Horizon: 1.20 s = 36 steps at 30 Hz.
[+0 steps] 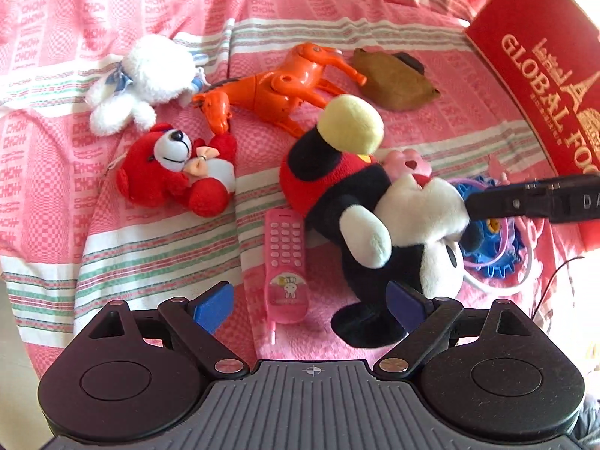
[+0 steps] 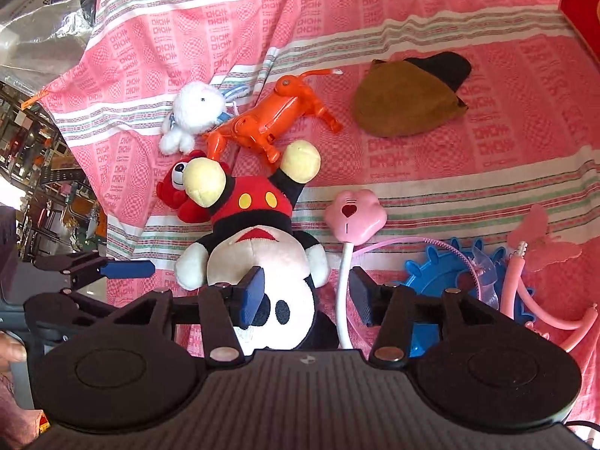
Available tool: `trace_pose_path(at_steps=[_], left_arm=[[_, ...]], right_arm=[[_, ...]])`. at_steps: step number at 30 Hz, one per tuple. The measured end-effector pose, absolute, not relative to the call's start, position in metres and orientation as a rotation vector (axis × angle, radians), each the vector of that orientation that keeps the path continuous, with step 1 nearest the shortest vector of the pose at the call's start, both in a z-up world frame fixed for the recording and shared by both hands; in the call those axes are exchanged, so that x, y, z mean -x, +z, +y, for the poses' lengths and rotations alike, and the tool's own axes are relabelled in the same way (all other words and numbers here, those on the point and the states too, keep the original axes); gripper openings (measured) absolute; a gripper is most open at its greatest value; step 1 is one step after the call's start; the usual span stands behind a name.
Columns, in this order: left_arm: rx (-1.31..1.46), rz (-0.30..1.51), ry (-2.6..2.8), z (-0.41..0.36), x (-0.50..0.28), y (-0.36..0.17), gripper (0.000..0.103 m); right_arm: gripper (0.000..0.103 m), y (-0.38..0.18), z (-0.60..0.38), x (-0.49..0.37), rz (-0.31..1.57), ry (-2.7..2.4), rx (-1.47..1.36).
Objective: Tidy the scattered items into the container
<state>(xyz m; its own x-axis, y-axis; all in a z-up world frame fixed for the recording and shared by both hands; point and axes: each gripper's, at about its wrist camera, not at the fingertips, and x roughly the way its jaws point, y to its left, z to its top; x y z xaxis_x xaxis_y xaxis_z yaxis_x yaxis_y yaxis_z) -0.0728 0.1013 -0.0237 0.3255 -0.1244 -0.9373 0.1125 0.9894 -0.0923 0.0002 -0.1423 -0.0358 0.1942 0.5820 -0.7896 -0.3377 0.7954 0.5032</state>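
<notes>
On the pink striped cloth [image 2: 431, 172], the mouse plush [image 2: 255, 240] lies upside down, its head half hidden behind the right tongs [image 2: 305, 296], whose jaws gape around it without pressing. The left tongs [image 1: 311, 302] stand wide, empty. The red box [image 1: 532, 71] is cut off at the edge; a toy phone [image 1: 287, 262] lies beside the plush.

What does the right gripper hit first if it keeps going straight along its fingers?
Most likely the mouse plush's white face, lying upside down just ahead of the open right gripper. Its left finger overlaps the face; contact can't be judged.
</notes>
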Motion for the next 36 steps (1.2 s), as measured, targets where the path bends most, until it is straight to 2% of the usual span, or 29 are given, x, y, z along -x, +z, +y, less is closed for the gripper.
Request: trace_pose_path(at_steps=[4,7,13,16,17,19,20,29,36], left_arm=[[-0.064,1.222,-0.217,0.092,0.090,-0.036,0.094],[-0.118,1.211,-0.274,0.081,0.098,-0.046,0.094],[-0.143,1.204,-0.302,0.066,0.097,-0.066,0.092],[-0.137,1.222,-0.290,0.063,0.095,-0.073,0.083],[-0.136,1.222,-0.286,0.063,0.094,-0.073,0.072],[-0.089,1.238,-0.302,0.063,0.089,-0.071,0.055],[-0.039,1.265,-0.314,0.064,0.086,-0.072,0.041],[0.028,1.244,-0.252,0.055,0.056,-0.062,0.033],[0.100,1.203,-0.153,0.087,0.034,-0.049,0.030]], right_arm=[[0.056,-0.036,-0.135,0.003,1.221,0.679,-0.242],[0.062,-0.036,-0.129,0.003,1.226,0.696,-0.236],[0.066,-0.036,-0.121,0.003,1.230,0.719,-0.221],[0.067,-0.036,-0.120,0.000,1.231,0.715,-0.224],[0.067,-0.036,-0.120,0.000,1.230,0.710,-0.225],[0.068,-0.037,-0.122,-0.002,1.226,0.699,-0.233],[0.068,-0.037,-0.123,-0.003,1.224,0.692,-0.239],[0.069,-0.035,-0.146,-0.009,1.182,0.591,-0.298],[0.069,-0.040,-0.164,-0.003,1.189,0.543,-0.298]])
